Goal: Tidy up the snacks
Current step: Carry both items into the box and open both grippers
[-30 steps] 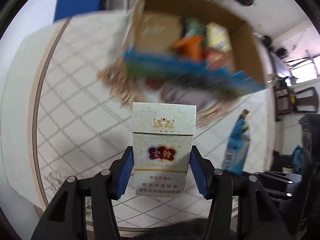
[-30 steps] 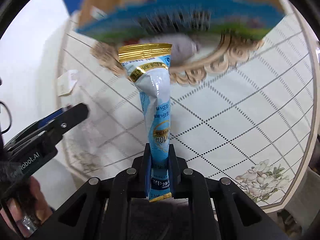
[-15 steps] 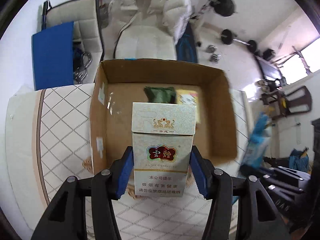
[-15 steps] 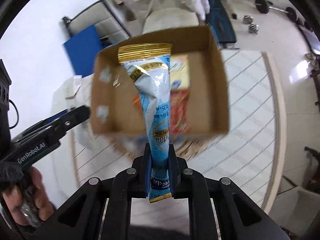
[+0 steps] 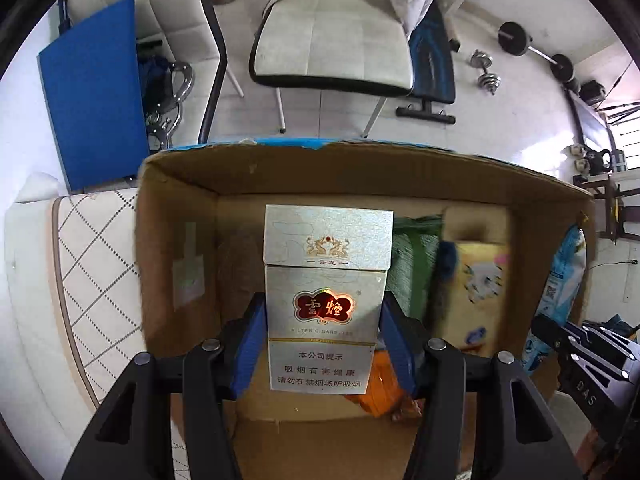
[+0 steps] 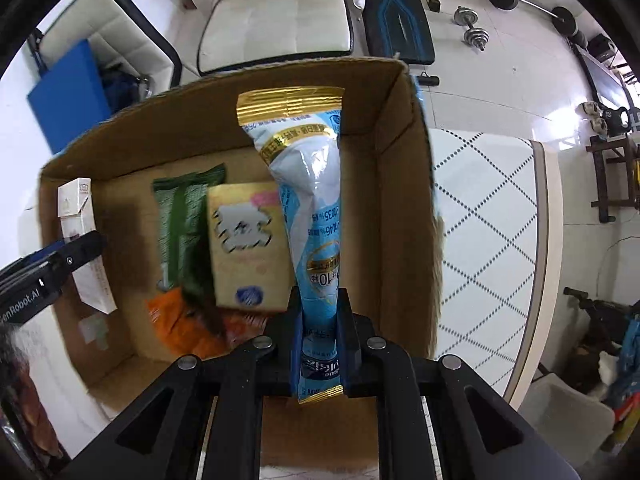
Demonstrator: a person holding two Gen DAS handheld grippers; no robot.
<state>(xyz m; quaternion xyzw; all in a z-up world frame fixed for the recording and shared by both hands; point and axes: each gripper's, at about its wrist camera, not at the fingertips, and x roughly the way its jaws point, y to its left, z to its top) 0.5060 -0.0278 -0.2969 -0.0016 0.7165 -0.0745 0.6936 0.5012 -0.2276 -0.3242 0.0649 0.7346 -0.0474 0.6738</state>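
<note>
My left gripper (image 5: 324, 316) is shut on a silver-white cigarette pack (image 5: 326, 280), held upright over the left part of an open cardboard box (image 5: 176, 208). My right gripper (image 6: 320, 316) is shut on the lower end of a long blue-and-white sachet with gold ends (image 6: 308, 200), over the box's right part. Inside the cardboard box (image 6: 404, 208) lie a green packet (image 6: 180, 224), a yellow packet (image 6: 244, 240) and an orange packet (image 6: 180, 324). The right wrist view also shows the cigarette pack (image 6: 80, 240) and one of the left gripper's fingers (image 6: 76, 254) at the left.
The box stands on a table with a white diamond-pattern cloth (image 6: 488, 232). Beyond the table are a white chair (image 5: 336, 28), a blue board (image 5: 96, 88) and dumbbells (image 5: 486, 72) on the floor. A hand (image 6: 16, 400) shows at lower left.
Both grippers have travelled forward from above the tabletop to over the box, and it now fills the views. Each still holds its item.
</note>
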